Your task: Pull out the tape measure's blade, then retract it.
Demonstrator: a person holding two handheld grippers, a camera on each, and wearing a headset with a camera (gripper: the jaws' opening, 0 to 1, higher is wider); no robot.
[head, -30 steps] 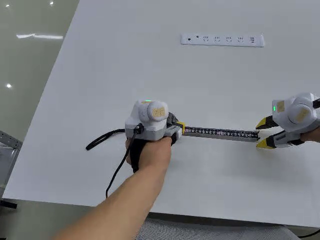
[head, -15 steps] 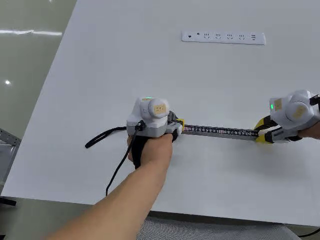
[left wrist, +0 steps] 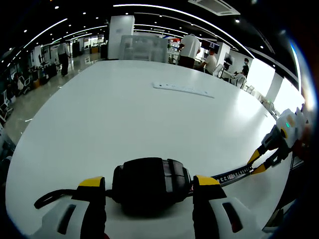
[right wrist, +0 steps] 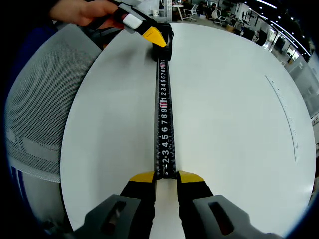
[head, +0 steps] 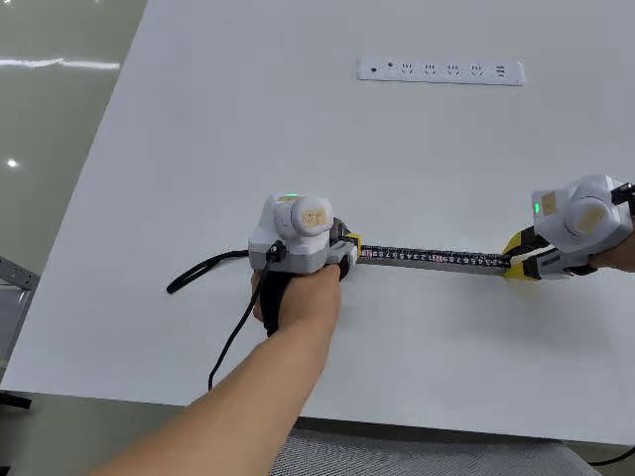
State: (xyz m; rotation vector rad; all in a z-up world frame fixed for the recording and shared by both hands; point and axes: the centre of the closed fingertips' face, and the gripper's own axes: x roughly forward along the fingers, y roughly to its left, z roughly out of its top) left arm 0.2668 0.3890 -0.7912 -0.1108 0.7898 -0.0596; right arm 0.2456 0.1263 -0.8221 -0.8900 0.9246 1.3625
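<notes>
In the left gripper view the left claw (left wrist: pixel 148 181) clamped the black tape measure case (left wrist: pixel 149 191) on the tabletop (left wrist: pixel 124 109). The right gripper view gave the blade (right wrist: pixel 165 114) numerals clearly (blurred in the head view), running from that case to the right claw (right wrist: pixel 166 175), pinched on its hidden tip.

A white table (head: pixel 298 149) bears a power strip (head: pixel 440 71), beside glossy grey floor (head: pixel 50 119), under ceiling strip lights (left wrist: pixel 149 7).

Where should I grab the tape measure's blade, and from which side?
Its free tip, coming in line with the blade from the end opposite the case. It runs thin, flat and straight, so the tip gives a straight pull, as the right tongs hold it.
</notes>
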